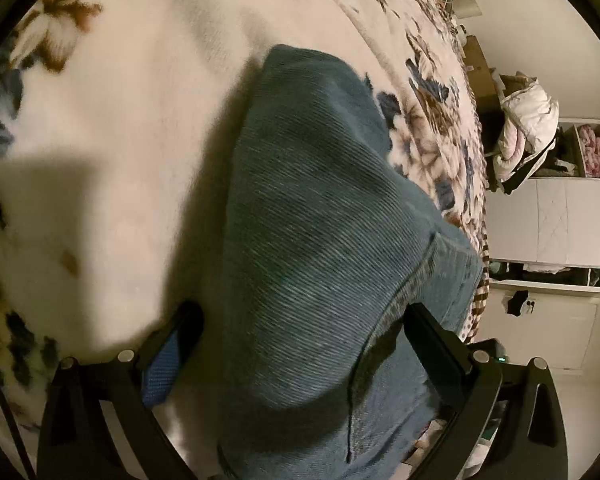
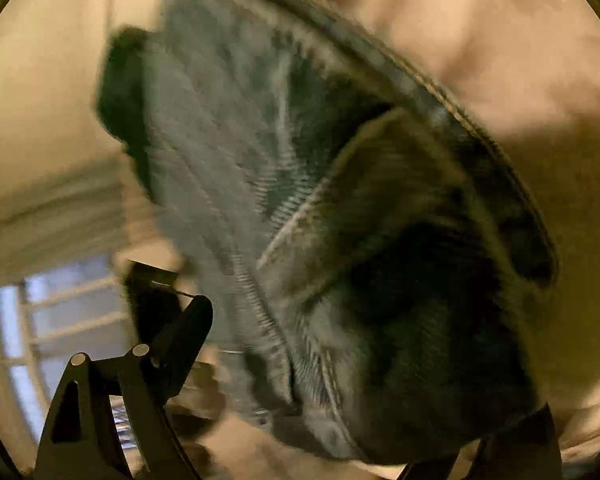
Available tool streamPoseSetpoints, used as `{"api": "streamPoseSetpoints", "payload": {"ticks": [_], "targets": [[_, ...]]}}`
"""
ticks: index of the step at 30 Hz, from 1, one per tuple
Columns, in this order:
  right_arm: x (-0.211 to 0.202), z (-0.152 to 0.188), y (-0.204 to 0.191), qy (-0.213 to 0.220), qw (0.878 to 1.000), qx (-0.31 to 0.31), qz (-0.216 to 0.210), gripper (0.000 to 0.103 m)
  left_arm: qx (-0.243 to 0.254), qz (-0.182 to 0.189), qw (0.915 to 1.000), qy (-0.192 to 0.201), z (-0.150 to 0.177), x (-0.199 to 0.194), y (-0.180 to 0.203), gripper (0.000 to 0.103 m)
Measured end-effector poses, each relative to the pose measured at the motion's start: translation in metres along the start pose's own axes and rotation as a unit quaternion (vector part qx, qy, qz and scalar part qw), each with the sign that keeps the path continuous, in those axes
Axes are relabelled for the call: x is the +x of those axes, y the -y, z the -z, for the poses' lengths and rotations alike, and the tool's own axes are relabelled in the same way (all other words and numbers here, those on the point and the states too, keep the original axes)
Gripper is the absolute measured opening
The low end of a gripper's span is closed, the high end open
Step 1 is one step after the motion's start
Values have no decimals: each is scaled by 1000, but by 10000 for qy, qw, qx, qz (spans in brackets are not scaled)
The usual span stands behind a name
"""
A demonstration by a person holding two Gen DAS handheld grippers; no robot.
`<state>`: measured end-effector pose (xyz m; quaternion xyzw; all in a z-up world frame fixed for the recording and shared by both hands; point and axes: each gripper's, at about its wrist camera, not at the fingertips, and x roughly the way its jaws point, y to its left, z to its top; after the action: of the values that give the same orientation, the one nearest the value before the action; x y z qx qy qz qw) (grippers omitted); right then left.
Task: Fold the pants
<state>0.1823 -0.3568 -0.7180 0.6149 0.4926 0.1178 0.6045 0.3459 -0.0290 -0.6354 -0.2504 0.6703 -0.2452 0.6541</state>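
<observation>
Partly folded, the jeans (image 1: 320,220) lie doubled on the blanket (image 1: 120,100); left gripper (image 1: 300,320) and, seemingly, blurred right gripper (image 2: 340,360) gape wide, gripping nothing; tidying remains.

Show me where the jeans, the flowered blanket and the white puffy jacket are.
jeans (image 1: 324,216): left wrist view, middle of the blue denim.
flowered blanket (image 1: 140,92): left wrist view, a plain cream patch left of the denim.
white puffy jacket (image 1: 528,116): left wrist view, its upper bulge, far right.

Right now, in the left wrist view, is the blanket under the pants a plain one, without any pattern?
No, the blanket under the pants is cream with brown and blue flowers printed on it.
</observation>
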Motion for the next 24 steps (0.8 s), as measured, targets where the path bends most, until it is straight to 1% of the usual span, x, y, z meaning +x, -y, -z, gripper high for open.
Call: {"api": "streamPoseSetpoints", "payload": {"ticks": [1, 2, 3, 4, 5, 6, 8, 9, 11, 12, 13, 14, 15, 16, 17, 18, 19, 22, 24], "targets": [[-3, 2, -7, 71, 9997, -102, -222, 92, 1, 10, 10000, -1, 0, 0, -1, 103], [-3, 4, -13, 134, 9994, -277, -164, 91, -2, 24, 10000, -2, 0, 0, -1, 103], [2, 3, -13, 131, 9989, -383, 223, 91, -6, 41, 10000, -11, 0, 1, -3, 103], [11, 1, -5, 0, 9977, -305, 607, 89, 5, 38, 10000, -30, 1, 2, -4, 103], [17, -1, 3, -63, 9981, -191, 590, 89, 37, 17, 10000, -66, 1, 5, -4, 103], [20, -4, 8, 1, 9989, -84, 455, 89, 58, 0, 10000, -68, 1, 6, -3, 103], [25, -9, 3, 27, 9995, 19, 299, 90, 8, 18, 10000, -10, 2, 6, -4, 103], [26, -9, -5, 66, 9997, -15, 244, 90, -67, 41, 10000, 13, 1, 6, -6, 103], [30, -4, -23, 178, 9995, -277, 0, 88, -177, 103, 9998, 42, 0, 5, -8, 103], [35, -2, -30, 145, 9987, -474, 97, 87, -218, 125, 9997, 68, 0, 4, -8, 103], [43, 0, -34, 81, 9975, -614, 351, 87, -222, 164, 9996, 82, 1, 4, -7, 103], [49, 0, -32, 64, 9968, -619, 503, 86, -210, 201, 9995, 90, 1, 4, -6, 102], [53, -2, -28, 107, 9974, -501, 501, 83, -168, 231, 9995, 130, 3, 4, -3, 93], [54, -3, -25, 203, 9980, -373, 463, 74, -128, 311, 9993, 166, 4, 3, -1, 73], [53, -4, -26, 242, 9980, -333, 481, 68, -48, 357, 9991, 219, 5, 1, 4, 69], [51, -4, -30, 296, 9976, -375, 502, 56, 118, 224, 9993, 270, 7, -2, 10, 56], [49, -2, -36, 334, 9969, -437, 556, 50, 259, 203, 9991, 284, 9, -4, 15, 38], [44, 4, -63, 466, 9946, -640, 674, 44, 471, 160, 9978, 426, 15, -18, 30, 30], [43, 9, -84, 529, 9937, -748, 650, 43, 572, 159, 9968, 534, 18, -32, 42, 28]]}}
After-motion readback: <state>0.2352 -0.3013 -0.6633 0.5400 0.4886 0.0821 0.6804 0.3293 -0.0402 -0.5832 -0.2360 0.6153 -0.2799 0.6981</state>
